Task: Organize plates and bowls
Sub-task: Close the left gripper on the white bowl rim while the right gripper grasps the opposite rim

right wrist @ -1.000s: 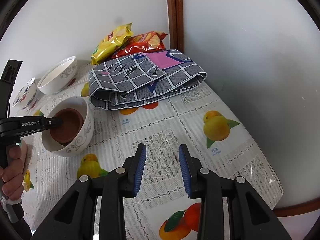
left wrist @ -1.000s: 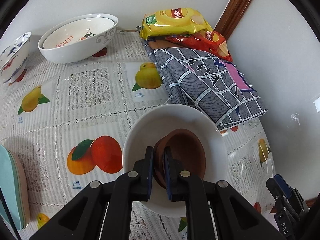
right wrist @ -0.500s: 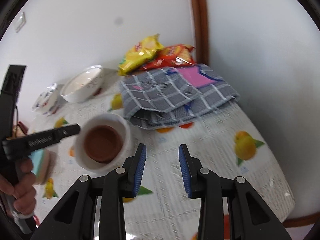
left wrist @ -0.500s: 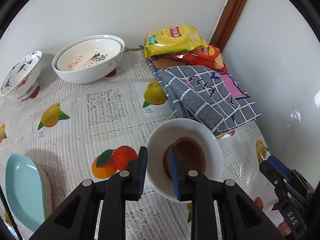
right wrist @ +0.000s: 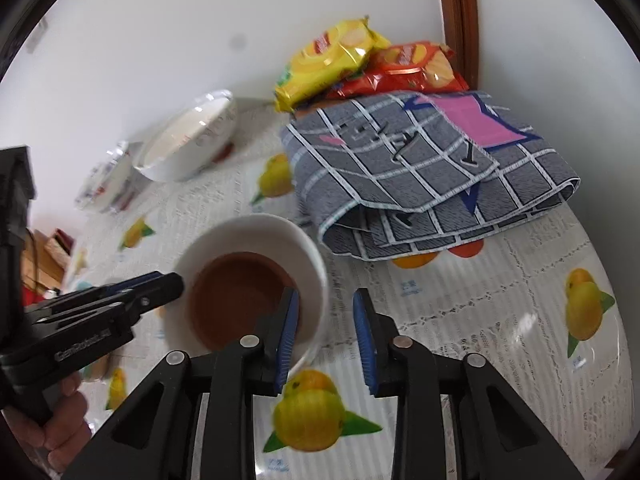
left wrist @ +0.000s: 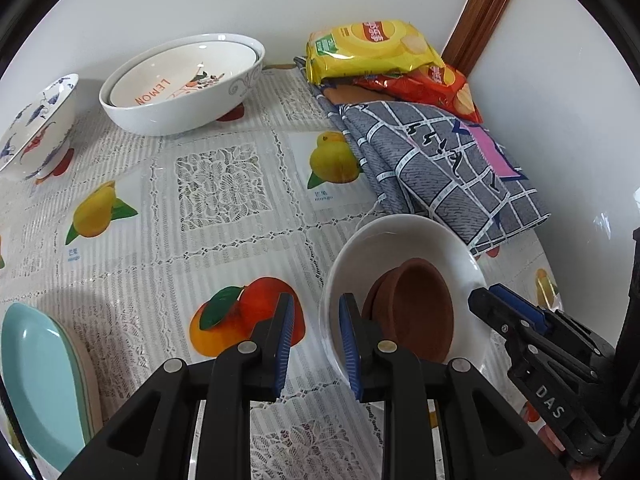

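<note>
A white bowl (left wrist: 404,240) is sitting on the counter (left wrist: 224,240) near its right edge, just in front of a folded grey cloth (left wrist: 436,168). Nested inside it are brown bowls (left wrist: 420,312), tilted against its near wall in the left wrist view.

The right tool (right wrist: 325,330) is straddling the white bowl's rim: one blue-padded finger is inside, over the brown bowls, the other outside. Its jaws have just been closing, with the rim between them, but a gap is showing on both sides, so the pads are not pinching the rim.

The left tool (left wrist: 316,340) is spread a little and gripping nothing. One of its fingers is overlapping the white bowl's near-left rim; the other is hanging over a printed orange on the counter's cloth. Its jaws have been opening. A hand (right wrist: 60,432) is holding its grip at the lower left of the right wrist view.

Farther back, a large bowl (left wrist: 180,88) with a smaller one reading LEMON nested inside is standing by the wall. A blue-patterned bowl (left wrist: 36,128) is standing left of it. Teal plates (left wrist: 44,384) are lying stacked at the near left. A yellow bag (left wrist: 368,52) is resting on a red bag (left wrist: 436,88) behind the cloth.
</note>
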